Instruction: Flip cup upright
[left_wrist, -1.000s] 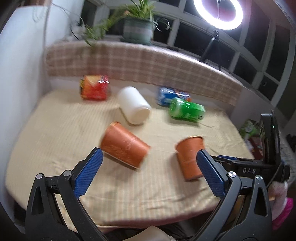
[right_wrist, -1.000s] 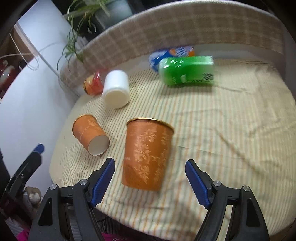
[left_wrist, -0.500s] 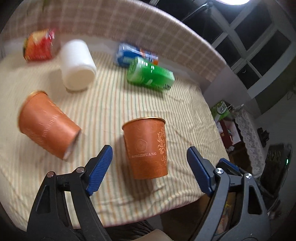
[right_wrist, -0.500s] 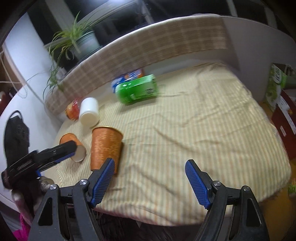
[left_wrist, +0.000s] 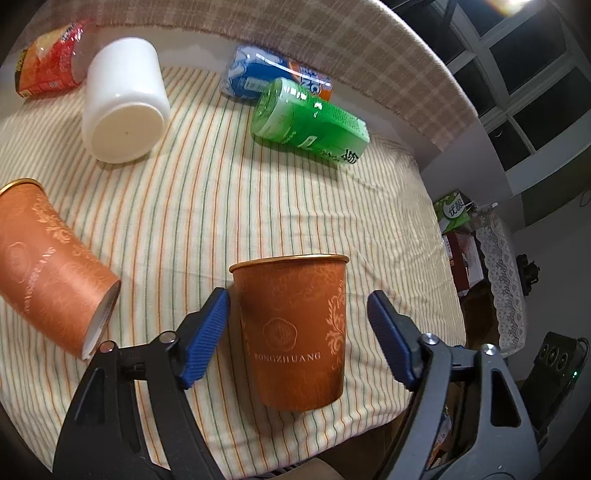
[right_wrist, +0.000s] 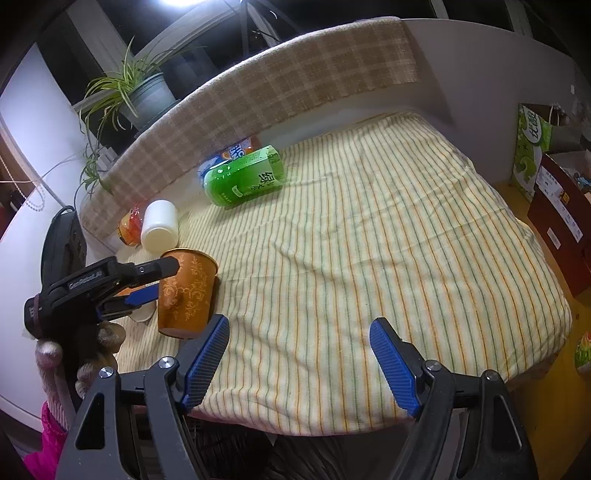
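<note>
An orange cup (left_wrist: 295, 332) with a gold rim stands upright near the front edge of the striped cloth; it also shows in the right wrist view (right_wrist: 186, 293). My left gripper (left_wrist: 299, 332) is open, its blue pads on either side of this cup, the left pad close to its wall. A second orange cup (left_wrist: 48, 266) lies on its side at the left, base toward me. My right gripper (right_wrist: 299, 363) is open and empty over the cloth's front edge, to the right of the upright cup.
A white cup (left_wrist: 122, 99) lies on its side at the back. A green bottle (left_wrist: 310, 122), a blue packet (left_wrist: 273, 77) and a red packet (left_wrist: 48, 66) lie near the checked backrest (right_wrist: 280, 88). Boxes (right_wrist: 554, 177) stand beyond the right edge.
My left gripper has swung right and closed in around the upright orange cup. My right gripper has pulled back and to the right, away from that cup.
</note>
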